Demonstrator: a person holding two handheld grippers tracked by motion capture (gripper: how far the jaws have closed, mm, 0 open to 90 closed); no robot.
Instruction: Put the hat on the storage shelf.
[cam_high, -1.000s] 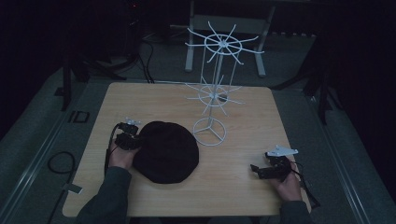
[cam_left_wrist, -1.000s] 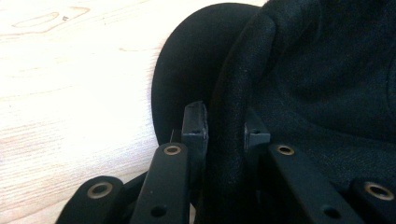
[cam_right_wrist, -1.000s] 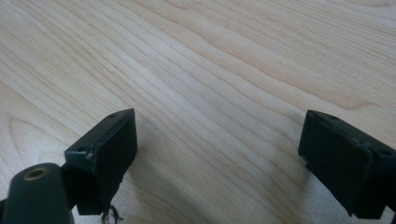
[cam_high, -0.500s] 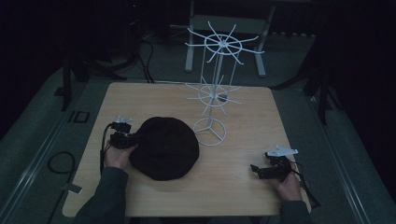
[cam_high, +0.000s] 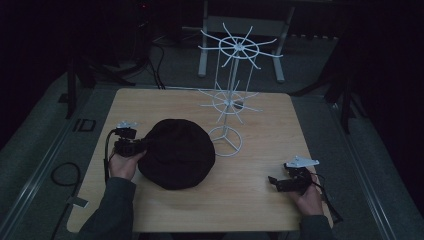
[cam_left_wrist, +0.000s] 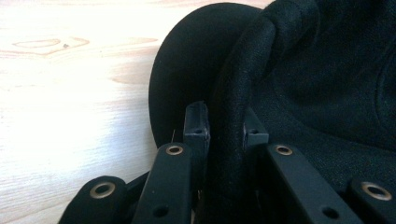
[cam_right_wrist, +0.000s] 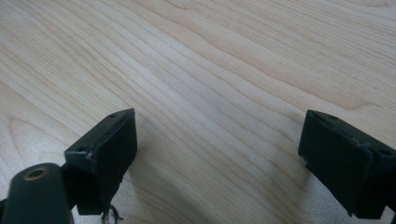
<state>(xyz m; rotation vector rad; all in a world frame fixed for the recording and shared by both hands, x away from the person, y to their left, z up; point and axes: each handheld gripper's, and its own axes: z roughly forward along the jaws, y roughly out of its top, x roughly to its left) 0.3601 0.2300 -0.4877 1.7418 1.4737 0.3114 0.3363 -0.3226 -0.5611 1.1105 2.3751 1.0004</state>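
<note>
A black cloth hat (cam_high: 177, 152) lies on the wooden table (cam_high: 260, 200) left of centre. My left gripper (cam_high: 142, 146) is at the hat's left edge, shut on its brim. In the left gripper view the brim (cam_left_wrist: 226, 112) runs between the two black jaws, pinched by the pads (cam_left_wrist: 196, 123), with the hat's left side slightly raised off the wood. My right gripper (cam_high: 272, 181) rests near the table's front right, held by a hand. Its jaws stand wide apart in the right gripper view (cam_right_wrist: 217, 158), with bare wood between them.
A white wire display stand (cam_high: 231, 95) with two tiers of spokes rises just right of the hat, its ring base (cam_high: 225, 141) on the table. Dark floor, cables and stand legs surround the table.
The left gripper has lifted slightly with the hat's brim in it, and the hat has shifted a little. The right gripper has not moved.
</note>
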